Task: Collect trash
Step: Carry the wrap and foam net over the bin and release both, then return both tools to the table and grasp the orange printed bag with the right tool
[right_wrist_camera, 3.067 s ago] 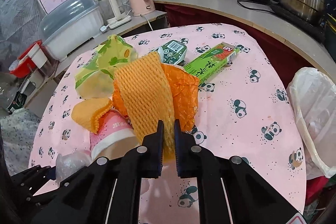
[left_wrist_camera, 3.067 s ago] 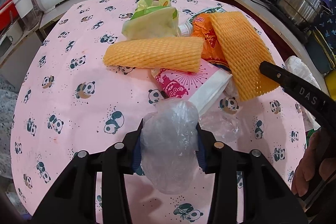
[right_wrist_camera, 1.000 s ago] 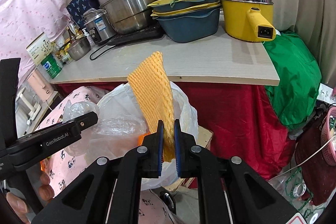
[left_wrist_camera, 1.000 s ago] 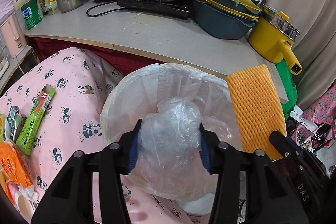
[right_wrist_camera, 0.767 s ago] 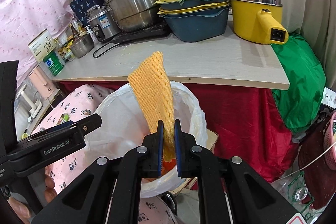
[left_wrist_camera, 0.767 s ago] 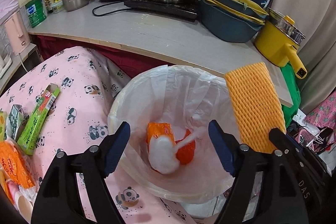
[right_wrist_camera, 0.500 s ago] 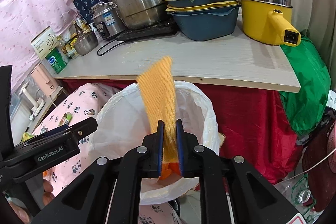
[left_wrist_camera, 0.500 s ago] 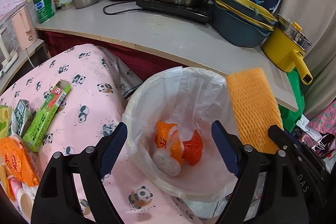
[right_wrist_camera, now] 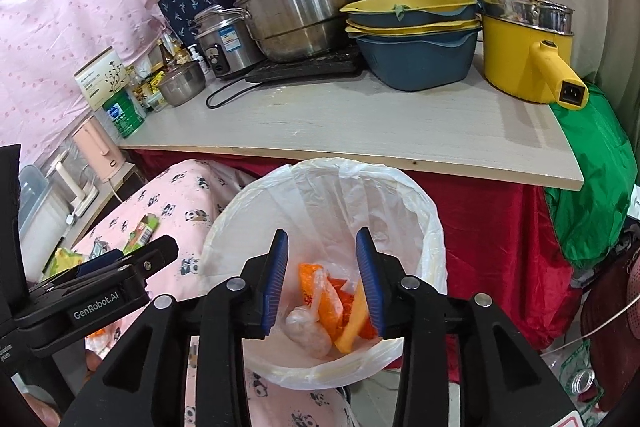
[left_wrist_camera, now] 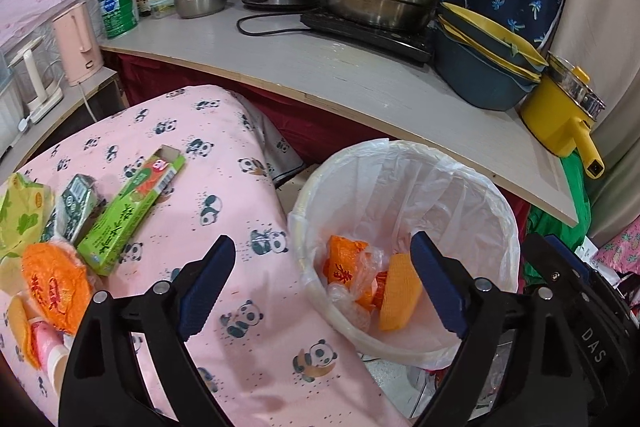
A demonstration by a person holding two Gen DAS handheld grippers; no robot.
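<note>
- The round table under a pink panda-print cloth [left_wrist_camera: 224, 195] fills the lower left of the left wrist view, with a grey wooden counter [left_wrist_camera: 320, 67] of steel pots curving across the upper half.
- The white bin lined with a thin plastic bag [left_wrist_camera: 472, 187] stands just beside the table's edge, lower right of centre in that view and at centre bottom in the right wrist view [right_wrist_camera: 424, 219].
- The left gripper [left_wrist_camera: 322, 287] has its blue-padded jaws spread wide and holds nothing; one jaw sits over the cloth, the other over the bin's mouth.
- The right gripper [right_wrist_camera: 322, 283] hangs over the bin with its jaws moderately apart, gripping nothing.
- The orange foam net sleeve [left_wrist_camera: 398, 293] lies inside the bin, leaning on the liner beside a crumpled orange wrapper [left_wrist_camera: 342, 263] and a clear plastic wad [right_wrist_camera: 308, 331].
- A long green carton [left_wrist_camera: 128, 215], an orange printed wrapper [left_wrist_camera: 54, 287] and a yellow-green snack bag [left_wrist_camera: 20, 215] lie on the cloth at the left edge.
</note>
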